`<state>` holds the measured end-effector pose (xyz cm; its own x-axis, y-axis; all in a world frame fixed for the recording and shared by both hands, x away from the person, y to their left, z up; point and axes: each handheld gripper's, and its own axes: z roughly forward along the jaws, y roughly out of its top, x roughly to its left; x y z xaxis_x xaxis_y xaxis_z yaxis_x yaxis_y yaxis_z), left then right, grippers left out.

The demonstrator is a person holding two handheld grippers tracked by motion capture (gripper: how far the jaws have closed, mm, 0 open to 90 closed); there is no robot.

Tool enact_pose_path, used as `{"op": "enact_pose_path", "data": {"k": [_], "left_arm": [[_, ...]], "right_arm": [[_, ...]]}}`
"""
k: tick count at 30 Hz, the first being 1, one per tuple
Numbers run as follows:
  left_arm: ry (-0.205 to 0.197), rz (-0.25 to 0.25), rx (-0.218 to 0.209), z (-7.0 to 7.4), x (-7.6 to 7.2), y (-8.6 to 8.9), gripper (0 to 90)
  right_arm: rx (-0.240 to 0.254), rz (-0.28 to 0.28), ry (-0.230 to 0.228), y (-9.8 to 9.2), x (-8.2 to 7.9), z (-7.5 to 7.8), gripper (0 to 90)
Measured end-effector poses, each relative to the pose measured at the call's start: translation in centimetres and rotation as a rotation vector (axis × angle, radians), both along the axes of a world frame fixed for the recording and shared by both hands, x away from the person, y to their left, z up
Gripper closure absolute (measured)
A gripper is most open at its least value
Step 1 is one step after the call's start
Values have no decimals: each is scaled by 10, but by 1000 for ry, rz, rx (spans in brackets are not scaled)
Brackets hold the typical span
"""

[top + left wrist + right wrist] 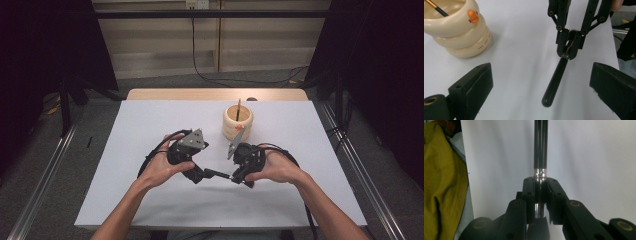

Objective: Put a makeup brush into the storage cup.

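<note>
At the lower centre of the right gripper view, my right gripper (pixel 540 192) hides the brush's (pixel 540 145) bristles. The upper left edge of the left gripper view cuts off the cream holder (pixel 461 37).

Left gripper (pixel 200 175) fingers spread wide; right gripper (pixel 233 178) fingers clamped.

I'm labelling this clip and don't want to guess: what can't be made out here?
- Brush bristles: right gripper view, cut off by the bottom edge and the jaws of the right gripper.
- Print on the cream holder: left gripper view, too small.
- Thin stick in the holder: high view, lower end hidden inside.
</note>
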<state>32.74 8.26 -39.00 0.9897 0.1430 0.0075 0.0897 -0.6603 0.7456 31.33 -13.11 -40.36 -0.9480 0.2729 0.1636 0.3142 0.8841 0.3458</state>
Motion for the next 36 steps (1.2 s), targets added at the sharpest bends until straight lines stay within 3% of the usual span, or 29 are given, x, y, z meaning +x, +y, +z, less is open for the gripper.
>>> {"op": "enact_pose_path", "data": {"k": [6,8,12,16,21,24,25,36], "left_arm": [[13,-27,59,-7,-2,-4,56],[7,-33,96,-11,-2,-6,59],[34,-47,132,-15,-3,-9,67],[25,-52,147,-15,-2,-8,67],[58,-66,181,-19,-3,-8,69],[41,-20,229,-21,-4,-12,72],[45,-27,232,-22,-4,-13,77],[72,-121,251,-25,-8,-16,398]], "right_arm": [[-12,3,-4,1,-1,-1,783],[-15,3,-2,2,0,-2,783],[-22,3,1,3,-1,-4,782],[-22,16,-1,5,-2,-5,783],[-28,28,1,5,-3,-5,783],[-36,32,2,7,-5,-5,783],[-35,36,2,8,-5,-5,783],[-39,48,-15,10,-5,-7,783]]}}
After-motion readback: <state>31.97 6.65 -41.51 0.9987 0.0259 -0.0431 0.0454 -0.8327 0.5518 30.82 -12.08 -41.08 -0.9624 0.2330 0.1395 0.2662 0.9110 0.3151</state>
